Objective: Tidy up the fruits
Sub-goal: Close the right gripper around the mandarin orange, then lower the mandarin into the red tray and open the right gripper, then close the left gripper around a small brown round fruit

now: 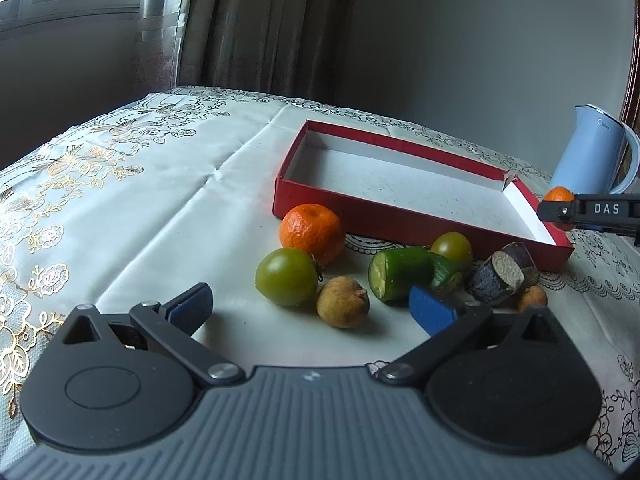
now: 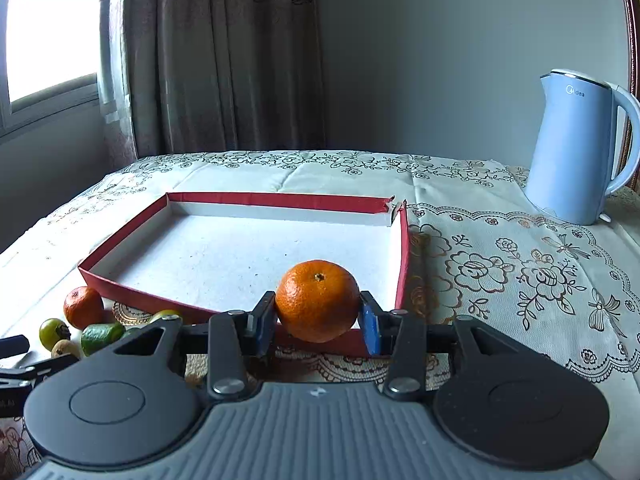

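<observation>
Here the right tongs (image 2: 318, 322) are closed on a mandarin (image 2: 317, 300), one blue pad pressed against each side of the fruit, its stem dimple facing up. The held mandarin hangs over the near right corner of a shallow red box (image 2: 120, 284) with a white, bare floor; the box lies on a counter (image 2: 500, 280) covered by a pale cloth with gold and black flower print. In the left wrist view the same mandarin shows only as a small orange patch at the far right, behind a dark bar marked DAS, just past the box's right wall. The left tongs (image 1: 316, 312) stand wide apart with nothing between their blue pads, low over the cloth near the loose pieces. Those pieces lie in a cluster just near the box's near wall: a second mandarin (image 1: 312, 232) touching a green tomato (image 1: 287, 276), a small brown round fruit (image 1: 343, 301) just beside it, a cut cucumber piece (image 1: 400, 274) with its pale face turned left, a smaller green tomato (image 1: 451, 246) behind that, a dark cut stick with a pale core (image 1: 500, 276), and another small brown fruit (image 1: 532, 298) at the right end. A light blue kettle (image 2: 580, 148) stands upright at the far right, well apart from the box.
</observation>
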Demonstrator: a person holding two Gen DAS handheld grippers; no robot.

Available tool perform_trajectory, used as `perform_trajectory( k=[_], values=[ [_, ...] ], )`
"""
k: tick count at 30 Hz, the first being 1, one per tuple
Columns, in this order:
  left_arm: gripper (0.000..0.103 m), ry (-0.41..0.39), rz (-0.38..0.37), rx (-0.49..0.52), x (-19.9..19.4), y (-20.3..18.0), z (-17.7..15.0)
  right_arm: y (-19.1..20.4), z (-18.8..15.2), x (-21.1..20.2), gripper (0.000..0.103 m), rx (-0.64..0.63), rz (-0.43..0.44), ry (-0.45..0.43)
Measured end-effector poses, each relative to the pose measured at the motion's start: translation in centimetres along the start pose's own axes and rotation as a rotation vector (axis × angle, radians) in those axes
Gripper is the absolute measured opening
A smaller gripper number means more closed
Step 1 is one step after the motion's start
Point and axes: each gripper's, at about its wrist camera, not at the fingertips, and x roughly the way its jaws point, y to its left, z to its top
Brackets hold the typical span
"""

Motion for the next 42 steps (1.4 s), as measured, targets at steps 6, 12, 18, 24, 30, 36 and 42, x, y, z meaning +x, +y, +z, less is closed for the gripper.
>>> perform_trajectory(
  k=[6,12,18,24,30,36,42],
  values=[
    [0.103,0.005,0.000,0.004,0.1,-0.1,0.0,-0.5,0.3,2.9,0.049,0.000,-0.045,0.046],
    [0.103,0.006,0.002,0.005,0.2,-0.1,0.1,-2.7,-2.6,-1.4,0.078,0.079,-0.060,-0.051],
    [0.103,0.027,-0.010,0.009,0.2,0.2,0.1,-3.5,-6.2,-3.2,0.080,0.125,-0.106,-0.025],
    [0.103,0.024,-0.067,0.060,-0.4,0.6,-0.1,-3.7,-6.7,-4.3,0.090,0.153,-0.117,-0.098],
    [0.098,0.008,-0.085,0.094,-0.5,0.1,0.0,-4.6,-6.6,-3.9,0.090,0.211,-0.084,-0.077],
    [0.072,0.028,-0.106,0.148,0.1,-0.8,0.1,-4.9,-6.7,-3.7,0.090,0.227,-0.069,-0.067],
    [0.055,0.040,-0.134,0.146,-0.3,-0.8,-0.1,-5.1,-6.8,-3.6,0.090,0.241,-0.060,-0.061]
  ],
)
